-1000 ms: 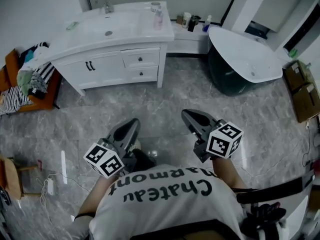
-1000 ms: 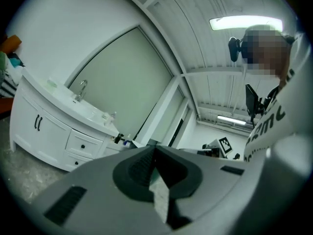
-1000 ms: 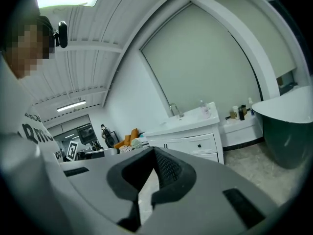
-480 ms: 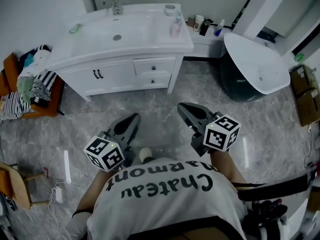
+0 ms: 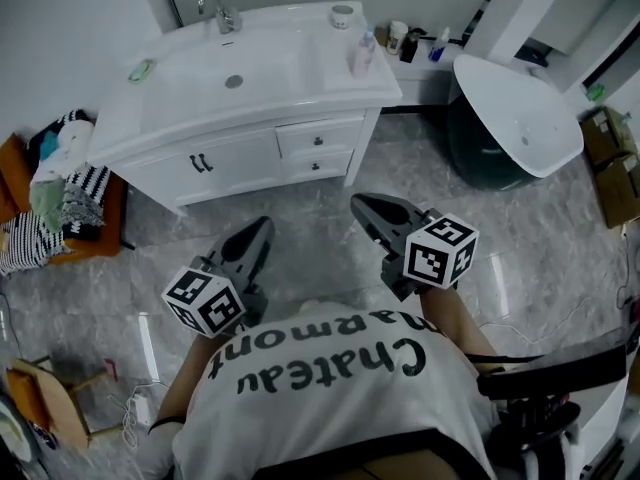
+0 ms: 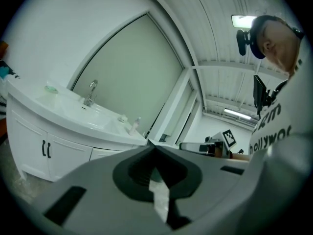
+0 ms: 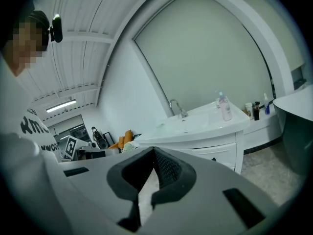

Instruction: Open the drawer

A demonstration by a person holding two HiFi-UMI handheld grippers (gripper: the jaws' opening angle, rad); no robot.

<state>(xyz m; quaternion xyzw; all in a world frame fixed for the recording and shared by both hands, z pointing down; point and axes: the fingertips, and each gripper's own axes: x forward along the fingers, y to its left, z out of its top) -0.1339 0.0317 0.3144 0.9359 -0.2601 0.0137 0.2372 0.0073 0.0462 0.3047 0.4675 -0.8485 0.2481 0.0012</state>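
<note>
Head view: open floor (image 5: 312, 213) before drawer (image 5: 318, 139)

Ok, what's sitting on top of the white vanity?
On the vanity: a faucet at the back, a small dish at left, a cup and a clear bottle at right. Nothing covers the top; the closed drawers below hide their contents.

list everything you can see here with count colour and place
vanity: one, white, far wall
drawers: two, white, closed, vanity front right
faucet: one, metallic, behind the basin
bottle: one, pale, countertop right end
bathtub: one, white inside, dark outside, right of vanity
clothes pile: one, mixed colours, left on orange seat
cardboard boxes: two, brown, far right
left gripper: one, grey, shut and empty, above the floor
right gripper: one, grey, shut and empty, beside it
</note>
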